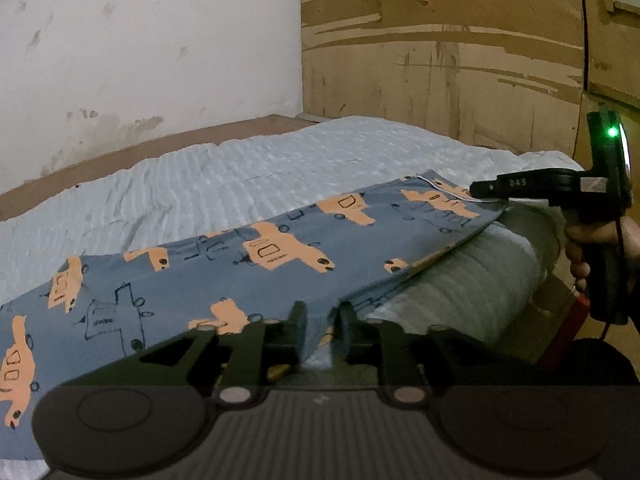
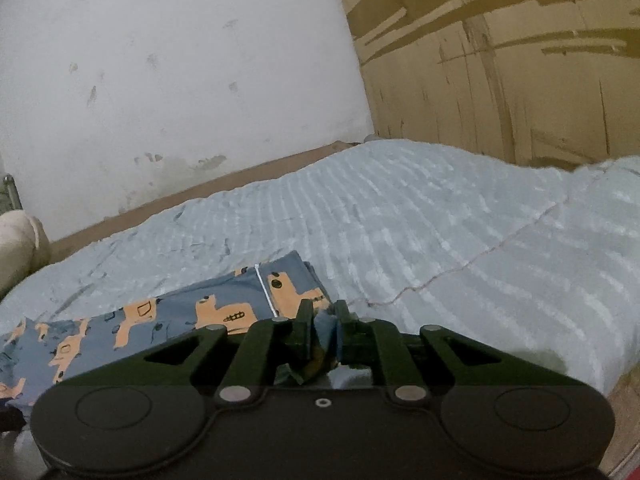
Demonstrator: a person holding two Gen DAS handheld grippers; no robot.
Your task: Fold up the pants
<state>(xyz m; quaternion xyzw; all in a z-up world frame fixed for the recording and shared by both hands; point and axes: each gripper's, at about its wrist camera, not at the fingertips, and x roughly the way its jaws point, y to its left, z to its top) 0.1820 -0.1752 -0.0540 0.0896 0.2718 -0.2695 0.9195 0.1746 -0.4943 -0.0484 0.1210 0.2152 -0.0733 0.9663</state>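
From your left wrist camera you see one pair of pants [image 1: 248,264], blue with orange vehicle prints, lying stretched across the pale blue bedspread [image 1: 224,176]. Your left gripper [image 1: 321,314] sits at the near edge of the cloth, its two fingers slightly apart, with a fold of the blue fabric standing between them; you cannot tell whether the pads press on it. At the right, your right gripper [image 1: 478,191] reaches the far hem, where a white seam line runs, and one hand [image 1: 592,248] is wrapped around its handle. A single green light glows on that tool. Behind the bed stand one stained white wall [image 1: 140,48] and one worn wooden panel [image 1: 440,48].

From your right wrist camera the same pants [image 2: 168,320] lie to the left on the bedspread [image 2: 440,232], hem end nearest. Your right gripper [image 2: 322,312] has its two fingers drawn close, pinching a bunched corner of the blue cloth, which hangs crumpled below the pads. One cream rounded cushion [image 2: 20,244] shows at the left edge
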